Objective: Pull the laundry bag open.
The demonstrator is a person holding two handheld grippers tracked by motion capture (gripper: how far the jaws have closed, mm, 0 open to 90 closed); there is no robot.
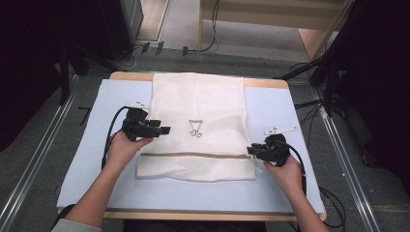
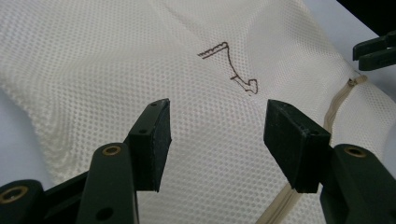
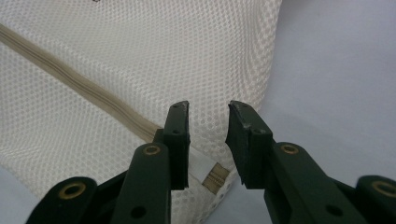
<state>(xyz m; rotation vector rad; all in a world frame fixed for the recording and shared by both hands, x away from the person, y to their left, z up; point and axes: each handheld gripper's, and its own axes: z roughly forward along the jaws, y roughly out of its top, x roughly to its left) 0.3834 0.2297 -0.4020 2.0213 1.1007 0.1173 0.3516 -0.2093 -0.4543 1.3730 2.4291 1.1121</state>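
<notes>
A white mesh laundry bag (image 1: 198,125) lies flat on a pale blue mat (image 1: 270,111) that covers a wooden table (image 1: 263,83); the bag's far end reaches the mat's far edge, and its near end stops short of the near edge. A beige zipper (image 1: 193,155) runs across the bag close to its near end, and a small dark printed mark (image 1: 195,127) sits near the bag's middle. Beyond the table, cables (image 1: 208,46) trail over grey floor, with dark stands to either side. Nothing lies on the bag or between it and the tongs.

The left gripper (image 1: 162,130), held in the person's left hand (image 1: 123,147), hangs over the bag's left edge and points inward toward the printed mark (image 2: 229,70). In the left gripper view its jaws stand wide apart above the mesh (image 2: 93,70), clasping nothing.

The right gripper (image 1: 252,151), in the right hand (image 1: 285,171), sits at the bag's right edge, level with the zipper's end. In the right gripper view (image 3: 208,140) its jaws are parted by a narrower gap, straddling the bag's corner just above the zipper's end tab (image 3: 215,177), with no cloth pinched between them. The zipper (image 3: 84,88) runs off to the upper left.
</notes>
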